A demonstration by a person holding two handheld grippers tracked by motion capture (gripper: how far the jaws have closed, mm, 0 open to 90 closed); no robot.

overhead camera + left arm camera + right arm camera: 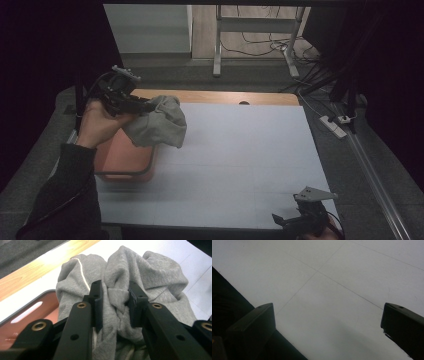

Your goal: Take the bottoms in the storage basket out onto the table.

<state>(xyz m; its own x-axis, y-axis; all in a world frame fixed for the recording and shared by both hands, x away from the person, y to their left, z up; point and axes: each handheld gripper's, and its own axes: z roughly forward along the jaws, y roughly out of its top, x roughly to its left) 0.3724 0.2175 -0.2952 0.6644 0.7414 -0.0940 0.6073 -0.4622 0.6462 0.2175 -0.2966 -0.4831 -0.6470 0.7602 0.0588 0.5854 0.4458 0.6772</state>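
Note:
A bunched grey cloth [160, 124] hangs in the air at the table's left, above and beside an orange tray [120, 160]. My left gripper [150, 106] is shut on a fold of it. In the left gripper view the grey cloth [140, 272] bulges past both jaws, a white seam runs down its left side, and my left gripper [114, 303] pinches its middle. My right gripper [280, 220] sits low at the table's front right edge, held by a hand. In the right gripper view my right gripper [327, 327] stands wide open over the bare white table [332, 277].
The white table top [240, 160] has a wooden strip [225, 96] along its far edge. Beyond it stand a metal frame [218, 45] and loose cables [300, 50] on the floor. A power strip [334, 125] lies to the right of the table.

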